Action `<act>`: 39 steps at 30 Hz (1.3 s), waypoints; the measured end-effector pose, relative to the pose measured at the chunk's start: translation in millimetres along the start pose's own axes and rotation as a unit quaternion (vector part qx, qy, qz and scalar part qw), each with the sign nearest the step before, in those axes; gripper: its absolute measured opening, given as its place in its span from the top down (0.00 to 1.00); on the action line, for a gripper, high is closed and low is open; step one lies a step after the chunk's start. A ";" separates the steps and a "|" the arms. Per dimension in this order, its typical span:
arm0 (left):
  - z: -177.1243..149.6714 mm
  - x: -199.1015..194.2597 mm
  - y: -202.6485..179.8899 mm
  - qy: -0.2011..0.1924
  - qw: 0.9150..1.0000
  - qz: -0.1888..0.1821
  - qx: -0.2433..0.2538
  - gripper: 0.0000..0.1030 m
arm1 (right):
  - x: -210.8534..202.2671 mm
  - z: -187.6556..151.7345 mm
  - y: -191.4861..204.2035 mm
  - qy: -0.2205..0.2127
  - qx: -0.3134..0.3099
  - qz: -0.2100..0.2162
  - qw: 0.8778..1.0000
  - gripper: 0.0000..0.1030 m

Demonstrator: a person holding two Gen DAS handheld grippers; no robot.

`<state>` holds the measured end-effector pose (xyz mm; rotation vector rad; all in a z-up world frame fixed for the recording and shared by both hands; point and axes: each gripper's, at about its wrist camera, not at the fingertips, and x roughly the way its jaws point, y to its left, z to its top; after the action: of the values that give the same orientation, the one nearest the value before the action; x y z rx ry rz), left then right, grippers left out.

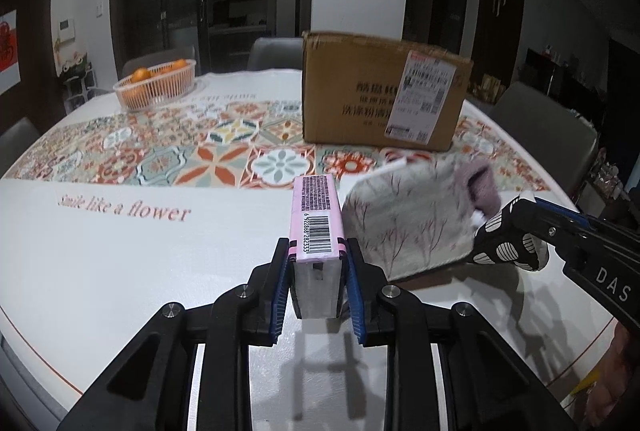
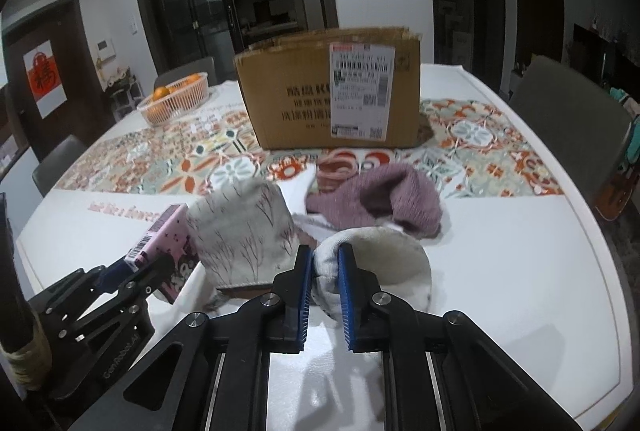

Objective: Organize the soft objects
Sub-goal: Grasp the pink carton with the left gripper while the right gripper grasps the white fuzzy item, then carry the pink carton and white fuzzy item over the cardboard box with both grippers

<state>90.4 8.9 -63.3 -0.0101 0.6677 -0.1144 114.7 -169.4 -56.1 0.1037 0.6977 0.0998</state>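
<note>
Left gripper [image 1: 317, 259] clamps a pink tissue pack [image 1: 316, 219] above the table [image 1: 120, 251], beside a branch-print pouch [image 1: 404, 223]; right gripper [image 2: 325, 263] pinches a white sock [image 2: 384, 259], with the purple knit [image 2: 384, 199] before the box [image 2: 332, 99].

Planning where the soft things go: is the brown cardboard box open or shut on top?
Open. In the right wrist view the brown cardboard box's top flaps stand up along its rim; its contents cannot be seen.

The right gripper [image 2: 325, 263] pinches a white sock [image 2: 384, 255], seemingly lifted, before the cardboard box [image 2: 320, 99].
</note>
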 end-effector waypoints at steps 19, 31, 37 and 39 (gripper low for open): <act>46.5 -41.8 -11.4 -0.072 0.997 -0.014 0.009 0.74 | -44.0 32.3 -3.6 -0.070 0.008 -0.004 0.997 0.86; 85.5 -45.9 -16.3 -0.115 0.993 -0.027 0.021 0.74 | -51.5 61.4 -3.6 -0.114 0.012 0.001 0.993 0.86; 105.4 -38.7 -17.5 -0.127 0.991 -0.036 0.023 0.75 | -47.8 79.9 -5.1 -0.132 0.017 0.005 0.991 0.86; 112.3 -35.9 -18.2 -0.132 0.990 -0.038 0.023 0.75 | -46.8 85.8 -4.9 -0.139 0.016 0.006 0.990 0.86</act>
<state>130.0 -8.3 47.9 -0.0066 0.4001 -0.1982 134.7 -185.4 38.4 0.1486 0.4210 0.0832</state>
